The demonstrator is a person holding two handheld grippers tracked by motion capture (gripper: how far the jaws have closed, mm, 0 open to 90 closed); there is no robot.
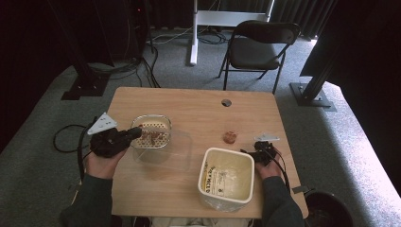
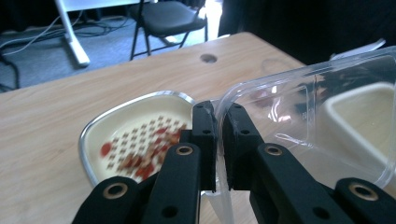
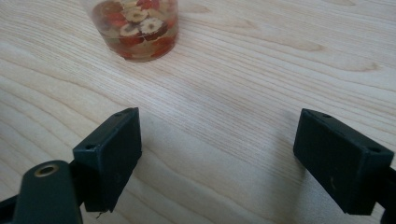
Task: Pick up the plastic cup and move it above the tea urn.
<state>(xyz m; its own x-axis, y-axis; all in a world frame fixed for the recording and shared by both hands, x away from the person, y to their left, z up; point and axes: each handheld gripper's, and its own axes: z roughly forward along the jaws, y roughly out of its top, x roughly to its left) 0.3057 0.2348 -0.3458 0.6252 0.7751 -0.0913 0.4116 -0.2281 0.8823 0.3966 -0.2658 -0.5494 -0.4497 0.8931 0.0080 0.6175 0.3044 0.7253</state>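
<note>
A pale wooden worktop (image 1: 198, 106) with a round cable hole stands on grey carpet, with a black folding chair (image 1: 257, 45) behind it, cables on the floor and dark curtains around. The left tongs (image 2: 217, 140) pinch the rim of a clear plastic tub (image 2: 322, 112), tilted just beside a perforated tray (image 2: 93, 135) of red bits. The right tongs (image 3: 215, 158) are spread over bare wood, near a small cup (image 3: 137, 25) of dried fruit. A cream bin (image 1: 226, 177) sits at the near edge.
</note>
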